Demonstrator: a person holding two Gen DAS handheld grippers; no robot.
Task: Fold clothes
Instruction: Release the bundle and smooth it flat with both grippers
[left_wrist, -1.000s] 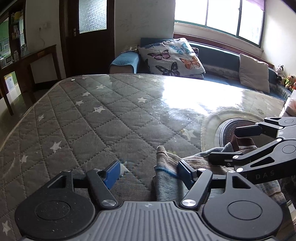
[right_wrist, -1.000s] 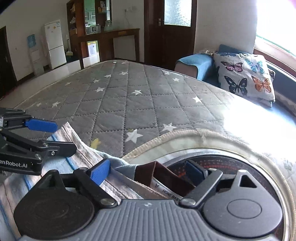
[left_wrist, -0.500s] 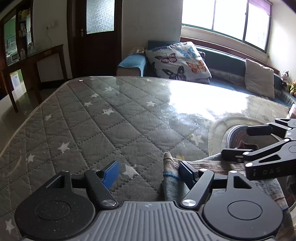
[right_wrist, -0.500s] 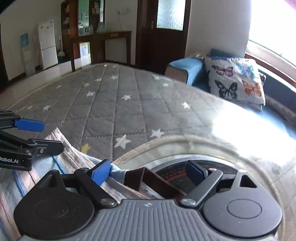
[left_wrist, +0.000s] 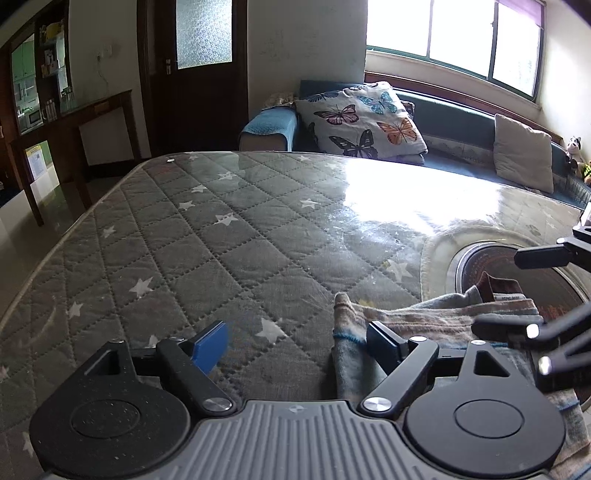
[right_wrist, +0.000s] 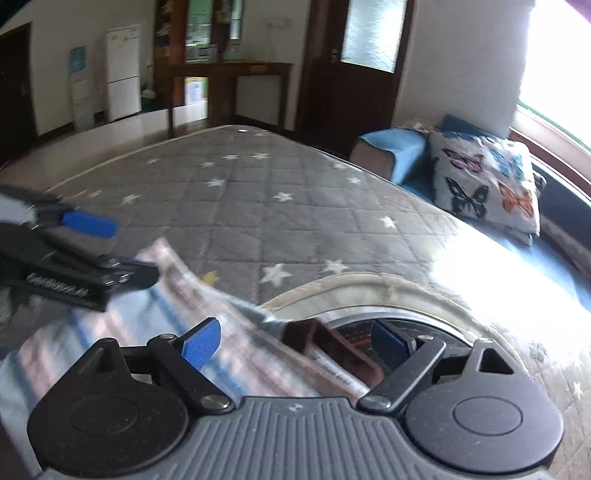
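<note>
A striped grey-brown garment (left_wrist: 424, 321) lies on the star-quilted tabletop (left_wrist: 221, 240), its left corner raised. My left gripper (left_wrist: 297, 345) hovers over that corner with its jaws opening. The cloth edge sits just inside the right pad (left_wrist: 384, 345), and neither pad presses on it. In the right wrist view, the garment (right_wrist: 236, 343) shows its brown-lined collar and white label (right_wrist: 332, 362) between the pads of my right gripper (right_wrist: 295, 343), which is open and not squeezing. Each gripper appears in the other's view: the right gripper (left_wrist: 496, 291) over the collar, the left gripper (right_wrist: 122, 251) at the cloth's left end.
A round cut-out with a dark hotplate (left_wrist: 491, 266) sits in the tabletop under the collar. Beyond the far edge stand a sofa (left_wrist: 461, 114) with a butterfly pillow (left_wrist: 362, 122), a dark door (left_wrist: 199, 74) and a wooden sideboard (left_wrist: 74, 122). A white fridge (right_wrist: 123, 70) stands further back.
The left jaws have spread wider, leaving the cloth corner loose by the right pad. The right gripper has shifted right and rolled, so its view is tilted and blurred.
</note>
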